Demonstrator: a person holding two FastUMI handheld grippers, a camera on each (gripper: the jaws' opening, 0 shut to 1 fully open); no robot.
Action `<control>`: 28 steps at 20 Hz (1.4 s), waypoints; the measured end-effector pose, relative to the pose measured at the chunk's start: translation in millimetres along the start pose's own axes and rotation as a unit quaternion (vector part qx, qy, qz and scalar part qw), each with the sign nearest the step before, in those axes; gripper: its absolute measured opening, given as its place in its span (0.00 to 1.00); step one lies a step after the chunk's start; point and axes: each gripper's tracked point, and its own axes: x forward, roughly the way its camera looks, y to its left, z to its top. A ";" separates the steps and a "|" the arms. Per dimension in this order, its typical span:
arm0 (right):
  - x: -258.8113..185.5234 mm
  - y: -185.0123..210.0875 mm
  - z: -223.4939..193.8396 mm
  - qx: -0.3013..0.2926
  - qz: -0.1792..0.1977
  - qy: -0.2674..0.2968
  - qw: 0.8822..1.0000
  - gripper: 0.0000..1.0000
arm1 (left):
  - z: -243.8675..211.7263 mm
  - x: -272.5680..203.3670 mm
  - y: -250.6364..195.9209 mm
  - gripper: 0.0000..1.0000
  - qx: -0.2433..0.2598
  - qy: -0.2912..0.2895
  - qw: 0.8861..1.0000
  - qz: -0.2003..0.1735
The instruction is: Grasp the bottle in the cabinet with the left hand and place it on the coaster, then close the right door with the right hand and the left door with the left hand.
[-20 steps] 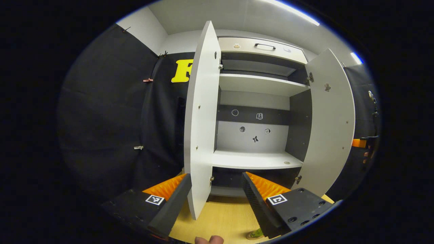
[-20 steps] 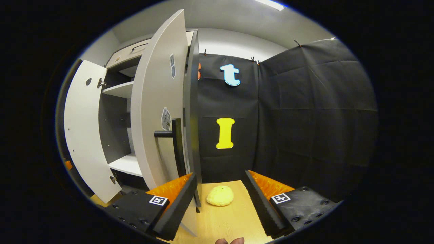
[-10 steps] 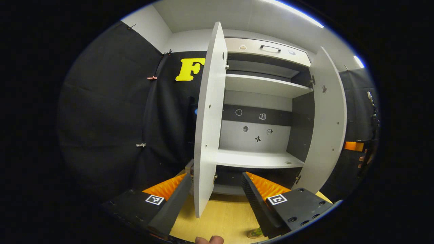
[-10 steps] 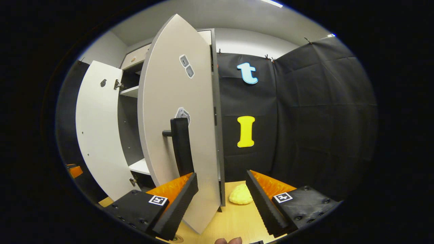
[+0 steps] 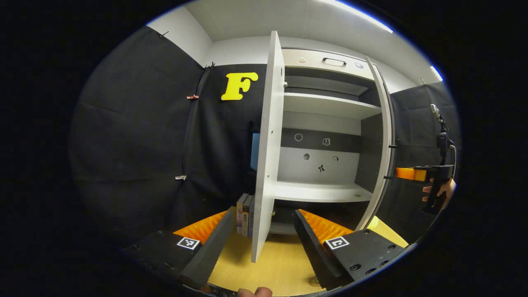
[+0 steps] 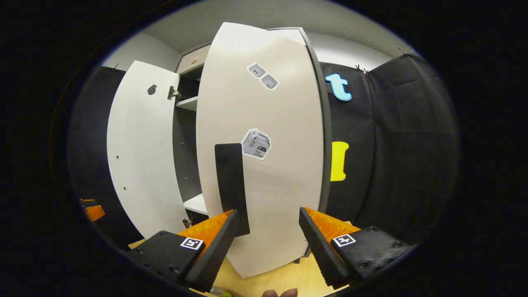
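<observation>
In the left gripper view, the cabinet (image 5: 326, 136) stands on a wooden table (image 5: 276, 264). Its left door (image 5: 268, 156) juts edge-on between the wide-open, empty left gripper (image 5: 262, 239) fingers. Books (image 5: 245, 214) stand left of the cabinet.

In the right gripper view, the right door (image 6: 268, 156) with its black handle (image 6: 232, 185) fronts the right gripper (image 6: 267, 243), spread wide and empty. I cannot tell where the bottle is.

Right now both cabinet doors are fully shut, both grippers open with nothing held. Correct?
Not quite. The left door stands wide open, edge-on in the left gripper view, and the right door is only partway closed in the right gripper view. The rest holds: the left gripper and right gripper are open with nothing held.
</observation>
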 end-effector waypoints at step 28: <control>53.5 35.1 3.4 -0.040 -0.027 -0.007 0.999 0.98 | 50.6 27.4 77.2 0.94 0.040 -0.036 0.997 0.059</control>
